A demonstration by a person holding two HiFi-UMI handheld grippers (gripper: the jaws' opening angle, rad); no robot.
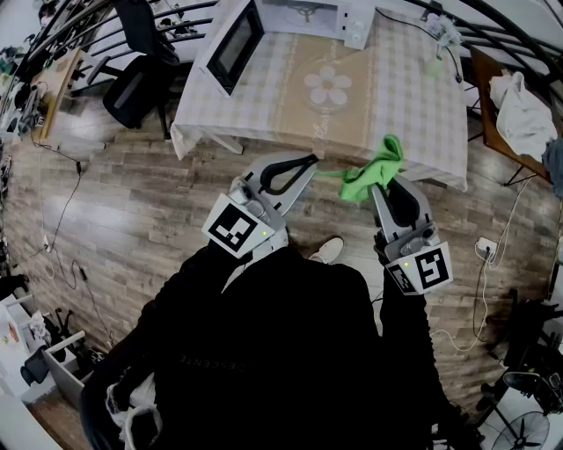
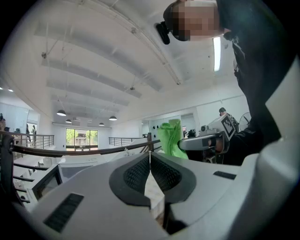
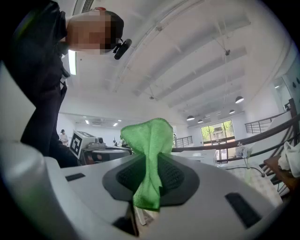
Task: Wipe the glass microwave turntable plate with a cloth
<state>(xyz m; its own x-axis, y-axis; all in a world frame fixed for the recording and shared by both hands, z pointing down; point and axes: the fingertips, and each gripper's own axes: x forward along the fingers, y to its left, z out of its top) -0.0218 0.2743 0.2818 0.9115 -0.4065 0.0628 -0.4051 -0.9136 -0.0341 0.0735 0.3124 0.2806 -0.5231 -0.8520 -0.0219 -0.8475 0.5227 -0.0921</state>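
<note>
A wood-plank floor (image 1: 114, 202) runs under a counter (image 1: 396, 97) spread with a checked cloth with a flower motif. A white microwave (image 1: 303, 13) stands at the counter's far edge, its door (image 1: 236, 46) swung open to the left. A black office chair (image 1: 136, 83) sits left of the counter. Near the counter's near edge, the left gripper (image 2: 150, 154) has its fingers pressed together on nothing. To its right, the right gripper (image 3: 151, 161) pinches a green cloth (image 3: 149, 140), which bunches above the fingers.
</note>
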